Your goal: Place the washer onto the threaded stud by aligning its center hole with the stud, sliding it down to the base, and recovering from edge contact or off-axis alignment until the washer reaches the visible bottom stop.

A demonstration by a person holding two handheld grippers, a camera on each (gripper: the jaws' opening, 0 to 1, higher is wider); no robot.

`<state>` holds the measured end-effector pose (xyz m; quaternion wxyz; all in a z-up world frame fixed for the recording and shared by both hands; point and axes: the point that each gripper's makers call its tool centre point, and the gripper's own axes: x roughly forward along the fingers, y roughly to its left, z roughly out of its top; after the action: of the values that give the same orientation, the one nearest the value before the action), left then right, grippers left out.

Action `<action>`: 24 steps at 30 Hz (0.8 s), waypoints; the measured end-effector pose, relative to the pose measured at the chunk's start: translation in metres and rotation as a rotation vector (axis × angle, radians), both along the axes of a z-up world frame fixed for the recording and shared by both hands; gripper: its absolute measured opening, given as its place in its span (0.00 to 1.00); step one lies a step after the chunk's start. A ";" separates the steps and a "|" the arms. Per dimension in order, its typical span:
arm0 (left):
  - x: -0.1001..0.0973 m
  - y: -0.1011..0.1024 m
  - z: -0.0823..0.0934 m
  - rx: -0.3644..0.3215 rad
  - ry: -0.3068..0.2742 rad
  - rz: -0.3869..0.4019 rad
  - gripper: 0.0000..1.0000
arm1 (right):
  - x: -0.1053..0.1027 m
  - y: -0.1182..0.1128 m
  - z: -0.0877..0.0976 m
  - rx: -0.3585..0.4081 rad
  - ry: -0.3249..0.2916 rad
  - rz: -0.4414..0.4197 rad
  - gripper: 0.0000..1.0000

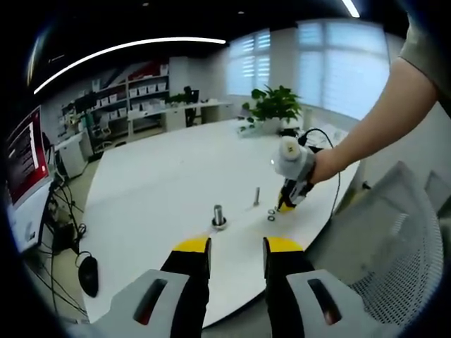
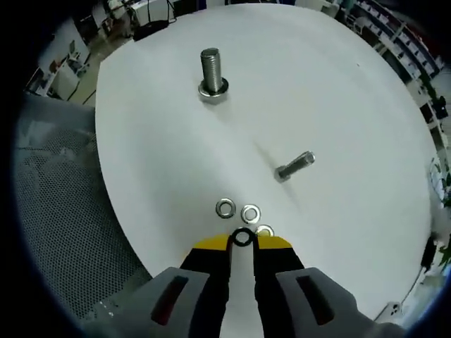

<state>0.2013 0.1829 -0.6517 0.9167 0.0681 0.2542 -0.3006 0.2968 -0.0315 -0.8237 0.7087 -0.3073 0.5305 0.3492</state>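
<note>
The big threaded stud (image 2: 211, 67) stands upright on the white table (image 2: 338, 91), with a metal ring (image 2: 213, 89) around its base. My right gripper (image 2: 242, 241) is shut on a small dark washer (image 2: 242, 237) just above the table's near edge, well short of the stud. Three loose silver washers (image 2: 226, 208) lie just beyond its tips. In the left gripper view the stud (image 1: 218, 213) is ahead of my left gripper (image 1: 237, 246), which is open and holds nothing. The right gripper (image 1: 291, 193), in a person's hand, is down at the washers (image 1: 271, 213).
A thinner bolt (image 2: 295, 165) (image 1: 256, 196) stands on the table between the stud and the loose washers. A mesh chair (image 1: 394, 246) sits at the table's edge. A potted plant (image 1: 275, 105) is at the far end, with shelves and a monitor (image 1: 28, 162) to the left.
</note>
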 end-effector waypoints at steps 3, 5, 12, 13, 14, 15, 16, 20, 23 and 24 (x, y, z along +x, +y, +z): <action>0.000 0.000 0.000 -0.001 -0.001 0.001 0.27 | 0.006 0.000 0.007 0.006 -0.014 -0.001 0.13; 0.000 0.000 0.000 -0.001 -0.001 0.003 0.27 | 0.011 0.001 0.011 0.010 -0.025 -0.001 0.13; 0.000 0.000 0.000 0.000 -0.002 0.003 0.27 | 0.026 0.007 0.027 0.047 -0.062 -0.006 0.13; 0.001 0.001 0.000 0.000 -0.002 0.004 0.27 | 0.027 0.008 0.028 0.051 -0.066 -0.006 0.13; 0.001 0.001 0.000 -0.002 -0.001 0.004 0.27 | 0.029 0.009 0.029 0.054 -0.073 -0.004 0.13; 0.001 0.001 0.000 -0.002 -0.001 0.005 0.27 | 0.030 0.010 0.030 0.056 -0.074 -0.004 0.13; 0.000 0.001 0.000 0.000 -0.002 0.004 0.27 | 0.031 0.011 0.032 0.059 -0.076 -0.002 0.13; 0.001 0.001 0.000 0.000 0.000 0.004 0.27 | 0.039 0.013 0.037 0.065 -0.098 0.014 0.13; 0.001 0.001 0.000 0.002 -0.002 0.003 0.27 | 0.045 0.014 0.042 0.065 -0.116 0.023 0.13; 0.000 0.000 0.000 0.002 -0.001 0.002 0.27 | 0.047 0.014 0.043 0.066 -0.119 0.023 0.13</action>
<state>0.2017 0.1833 -0.6518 0.9171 0.0689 0.2543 -0.2994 0.3436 -0.0177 -0.7803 0.7447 -0.3102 0.4719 0.3556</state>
